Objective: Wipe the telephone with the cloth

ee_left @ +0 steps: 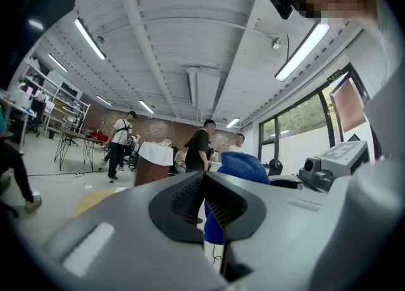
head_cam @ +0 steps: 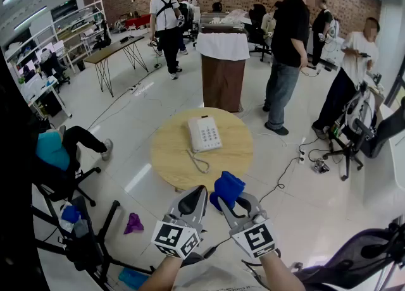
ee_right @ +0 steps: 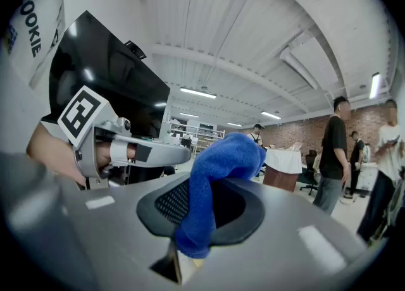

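A white telephone [head_cam: 204, 133] with a coiled cord lies on a round wooden table [head_cam: 169, 152] ahead of me. Both grippers are raised near the table's front edge. My right gripper [head_cam: 228, 196] is shut on a blue cloth [head_cam: 226, 186], which bulges out above its jaws; the same cloth [ee_right: 215, 182] fills the right gripper view between the pads. My left gripper [head_cam: 193, 198] is shut with nothing in it, its pads [ee_left: 204, 198] pressed together. The blue cloth [ee_left: 240, 167] shows just behind them in the left gripper view.
A brown lectern [head_cam: 223, 68] with a white cover stands behind the table. Several people stand around it, the nearest a person in black [head_cam: 288, 55]. Office chairs [head_cam: 69, 220] sit at my left, a stand with cables [head_cam: 354, 131] at the right. A purple rag [head_cam: 133, 223] lies on the floor.
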Motion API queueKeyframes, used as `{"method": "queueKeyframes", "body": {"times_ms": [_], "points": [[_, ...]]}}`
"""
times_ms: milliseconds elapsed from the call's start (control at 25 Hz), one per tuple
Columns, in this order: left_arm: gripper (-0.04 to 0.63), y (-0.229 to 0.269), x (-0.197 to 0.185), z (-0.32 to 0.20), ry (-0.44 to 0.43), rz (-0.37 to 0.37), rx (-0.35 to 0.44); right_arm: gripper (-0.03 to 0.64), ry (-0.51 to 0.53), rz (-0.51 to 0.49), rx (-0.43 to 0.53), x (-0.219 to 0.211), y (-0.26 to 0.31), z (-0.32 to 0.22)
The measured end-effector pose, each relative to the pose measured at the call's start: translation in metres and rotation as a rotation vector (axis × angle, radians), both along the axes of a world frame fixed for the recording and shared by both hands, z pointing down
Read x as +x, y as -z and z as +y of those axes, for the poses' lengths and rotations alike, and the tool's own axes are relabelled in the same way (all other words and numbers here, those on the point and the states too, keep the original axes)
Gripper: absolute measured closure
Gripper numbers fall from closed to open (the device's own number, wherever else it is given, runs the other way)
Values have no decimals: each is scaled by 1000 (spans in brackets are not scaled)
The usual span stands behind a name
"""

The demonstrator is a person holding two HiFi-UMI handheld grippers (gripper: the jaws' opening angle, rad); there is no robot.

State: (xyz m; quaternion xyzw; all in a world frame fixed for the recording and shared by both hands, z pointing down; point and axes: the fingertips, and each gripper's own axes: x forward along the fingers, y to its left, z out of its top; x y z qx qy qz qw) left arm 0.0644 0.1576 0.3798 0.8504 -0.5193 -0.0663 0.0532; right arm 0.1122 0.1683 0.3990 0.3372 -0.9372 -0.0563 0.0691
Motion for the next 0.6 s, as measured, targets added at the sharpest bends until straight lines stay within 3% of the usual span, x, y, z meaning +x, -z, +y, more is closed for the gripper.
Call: {"method": "queueKeyframes", "body": {"times_ms": [600], "points": [[595, -9, 4, -25, 2, 0, -4, 546, 5, 24, 15, 7, -8, -25]]}}
